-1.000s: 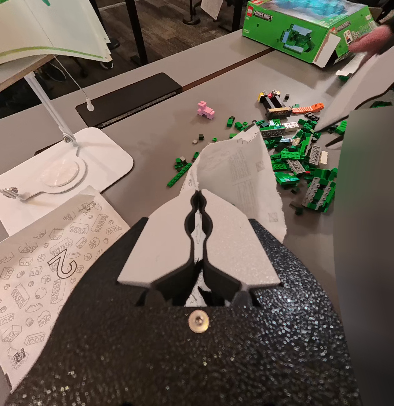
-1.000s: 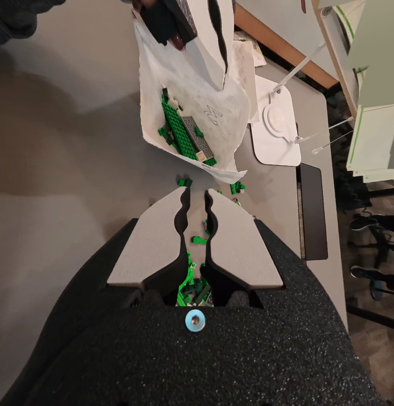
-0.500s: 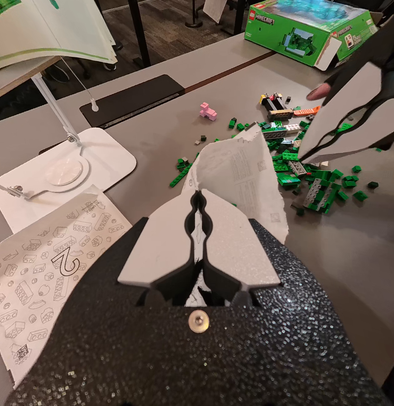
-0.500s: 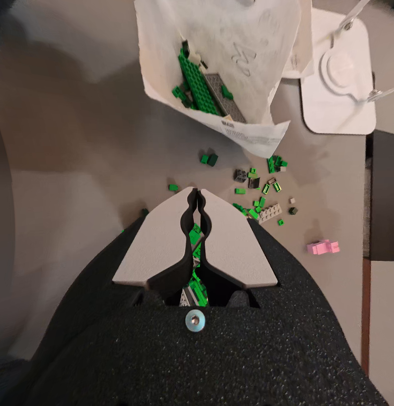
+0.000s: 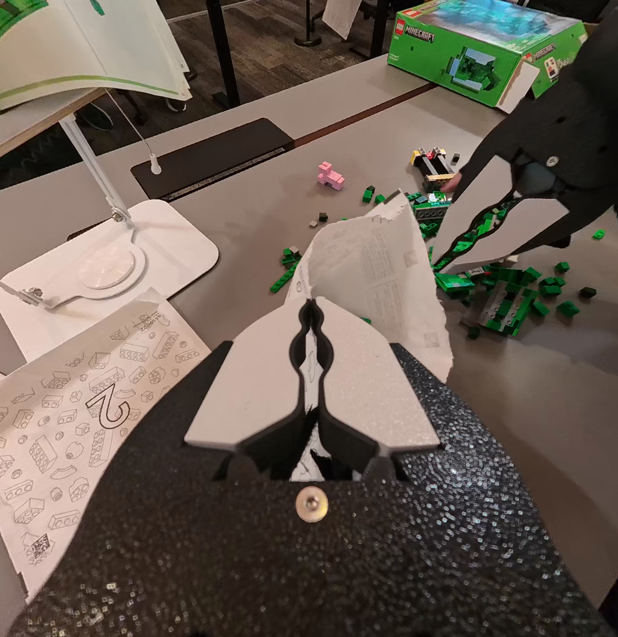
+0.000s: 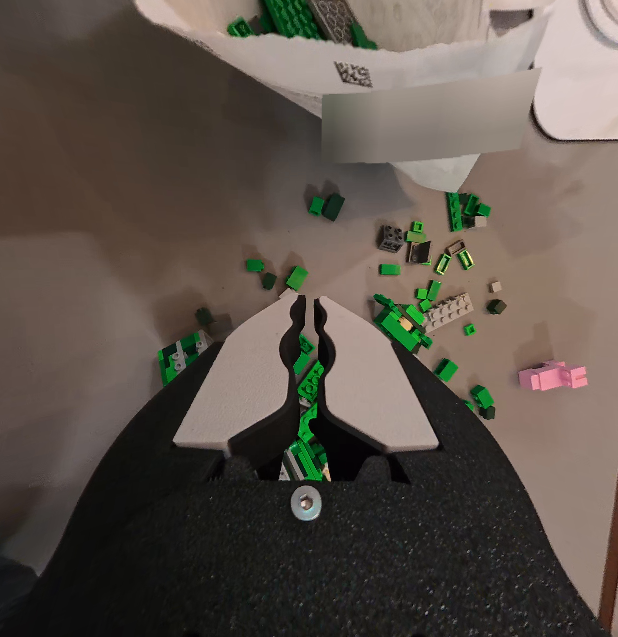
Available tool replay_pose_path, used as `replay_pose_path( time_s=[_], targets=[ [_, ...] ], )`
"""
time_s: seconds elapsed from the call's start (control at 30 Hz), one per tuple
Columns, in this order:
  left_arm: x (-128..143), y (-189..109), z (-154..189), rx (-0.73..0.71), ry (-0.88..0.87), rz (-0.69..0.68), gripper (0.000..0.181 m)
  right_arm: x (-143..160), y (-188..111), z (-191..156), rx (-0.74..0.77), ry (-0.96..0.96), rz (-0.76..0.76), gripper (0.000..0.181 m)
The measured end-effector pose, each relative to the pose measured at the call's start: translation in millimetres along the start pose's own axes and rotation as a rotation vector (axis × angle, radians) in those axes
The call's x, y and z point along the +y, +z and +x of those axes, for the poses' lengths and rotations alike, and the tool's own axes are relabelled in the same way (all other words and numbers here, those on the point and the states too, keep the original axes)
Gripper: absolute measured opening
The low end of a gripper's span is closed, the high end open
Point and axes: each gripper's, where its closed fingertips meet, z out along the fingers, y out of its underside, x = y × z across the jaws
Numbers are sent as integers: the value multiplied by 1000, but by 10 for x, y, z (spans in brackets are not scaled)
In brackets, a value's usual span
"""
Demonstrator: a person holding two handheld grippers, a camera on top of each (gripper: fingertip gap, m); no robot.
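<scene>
I'm pinching a torn white paper bag [image 5: 369, 275] in my left gripper [image 5: 311, 303], its matte grey fingers pressed together on the crinkled paper at frame centre. My right gripper [image 6: 309, 299] is hovering low over a scatter of glossy green and grey toy bricks [image 6: 404, 320], tips parted by a thin slit, gripping nothing. The right wrist view is showing what the left is not: studded green and grey plates [image 6: 300, 17] lying inside the bag's ragged mouth, top of frame. The left view alone is showing a green cardboard box [image 5: 480, 51] upper right and a flat printed paper bag [image 5: 76, 396] lower left. A blocky pink pig [image 6: 552, 375] is lying at right, on the smooth grey table [image 6: 93, 206].
</scene>
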Motion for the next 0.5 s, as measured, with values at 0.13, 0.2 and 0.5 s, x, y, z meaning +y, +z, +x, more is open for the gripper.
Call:
replay_pose_path(
  time_s=[0.13, 0.2, 0.5],
  targets=[
    [3, -13, -24, -6, -5, 2, 0, -23, -70, 22, 26, -1, 18, 4],
    [11, -12, -34, -8, -8, -1, 0, -27, -81, 18, 30, -6, 18, 4],
    [13, 0, -12, -8, 1, -8, 0, -9, -81, 15, 34, -10, 0, 4]
  ],
)
